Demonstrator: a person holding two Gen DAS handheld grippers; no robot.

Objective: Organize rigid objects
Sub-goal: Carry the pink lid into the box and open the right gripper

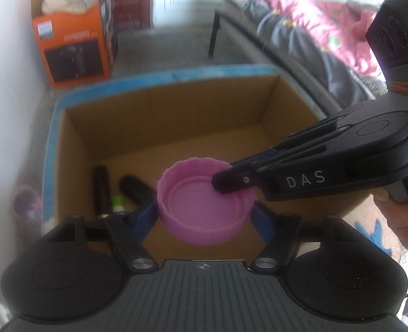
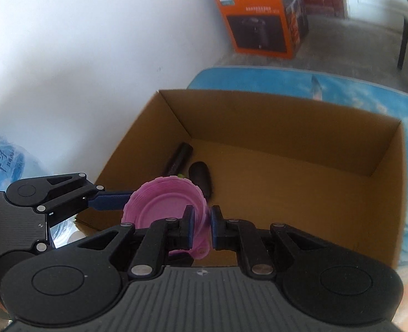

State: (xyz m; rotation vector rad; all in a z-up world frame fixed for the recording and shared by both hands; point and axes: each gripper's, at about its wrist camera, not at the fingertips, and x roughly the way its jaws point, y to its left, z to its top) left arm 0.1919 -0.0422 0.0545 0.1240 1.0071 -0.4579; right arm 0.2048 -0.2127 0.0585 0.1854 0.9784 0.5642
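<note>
Two hand-held grippers point(image 1: 206, 215) point(image 2: 202, 221) clamp one ribbed, round pink plastic lid point(image 1: 204, 207) above cardboard box point(image 1: 176, 105).

White letters "DAS" stand on the side of the right gripper point(image 1: 233, 184). Blue handwritten Chinese characters mark a plastic bag point(image 2: 3, 163); the orange box's point(image 2: 255, 19) print is too blurred to read.

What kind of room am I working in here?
Probably a lived-in home room: a sofa piled with bedding, an orange appliance box on the bare concrete floor, and a cardboard box for sorting.
</note>
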